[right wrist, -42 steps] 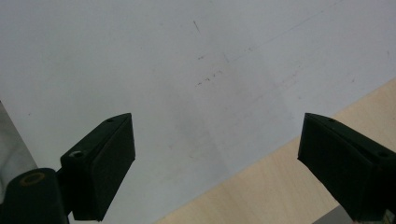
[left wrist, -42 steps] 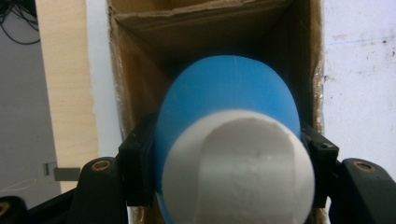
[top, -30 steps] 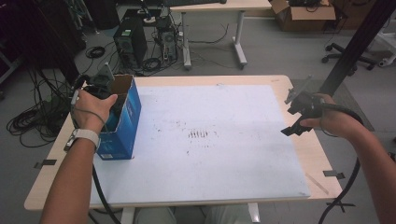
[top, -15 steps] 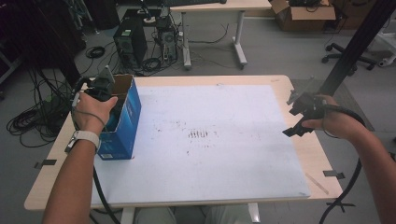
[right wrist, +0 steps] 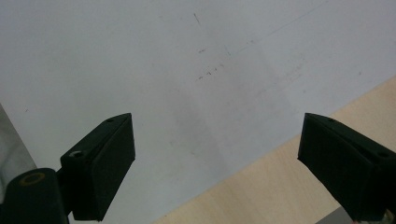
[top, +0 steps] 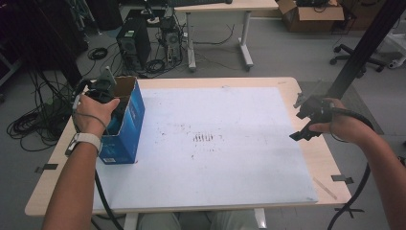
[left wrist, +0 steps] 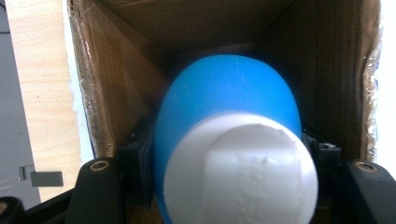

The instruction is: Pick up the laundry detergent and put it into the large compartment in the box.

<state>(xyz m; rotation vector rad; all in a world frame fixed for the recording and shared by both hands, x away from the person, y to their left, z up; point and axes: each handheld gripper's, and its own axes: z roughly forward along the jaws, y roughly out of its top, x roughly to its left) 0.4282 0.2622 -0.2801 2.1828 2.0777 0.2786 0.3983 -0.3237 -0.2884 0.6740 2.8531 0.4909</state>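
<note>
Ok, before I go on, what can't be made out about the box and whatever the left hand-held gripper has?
- Blue and white object: left gripper view, too close; lower part cut off, identity unclear.
- Box floor: left gripper view, hidden behind that object.
- Left hand-held gripper jaws: high view, covered by the hand and box wall.
- Dark marks on the white sheet: too small to read.

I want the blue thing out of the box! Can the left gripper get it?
Probably yes: the left gripper is already down inside the open blue cardboard box, its jaws on either side of the blue-and-white rounded object.
</note>
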